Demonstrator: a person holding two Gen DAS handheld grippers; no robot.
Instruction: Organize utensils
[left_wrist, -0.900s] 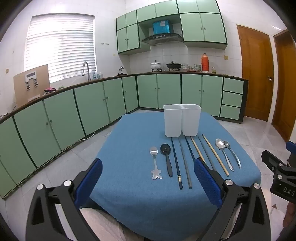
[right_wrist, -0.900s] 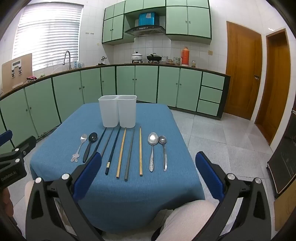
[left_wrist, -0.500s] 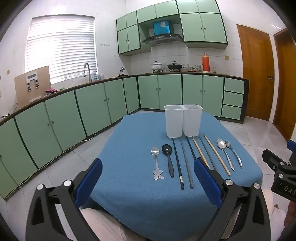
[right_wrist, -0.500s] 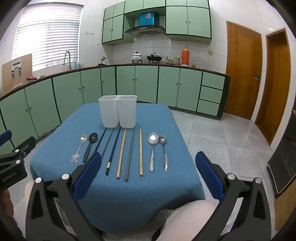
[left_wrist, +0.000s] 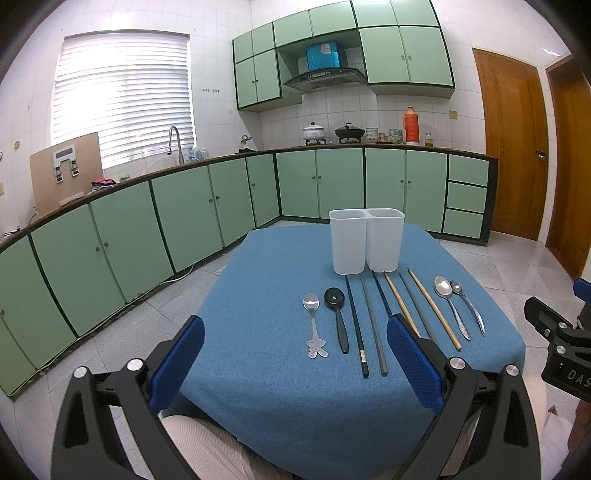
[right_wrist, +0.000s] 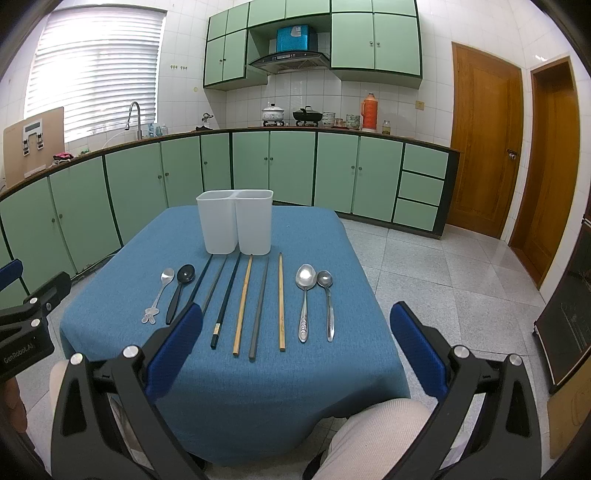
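Blue cloth covered the desk (right_wrist: 332, 236), where 4 spoons and 6 chopsticks lay in a row before the empty white 2-compartment holder (right_wrist: 235, 221). Left gripper (left_wrist: 295, 362) and right gripper (right_wrist: 295, 354) hung spread wide, empty (a good start: descend squarely over 1 handle). Compared with earlier frames, the left view had crept slightly; nothing else moved.

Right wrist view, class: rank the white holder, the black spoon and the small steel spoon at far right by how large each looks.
1. white holder, clearly the largest.
2. black spoon.
3. small steel spoon.
The two spoons look close in length, and they lie at similar distance, so that order is unsure.
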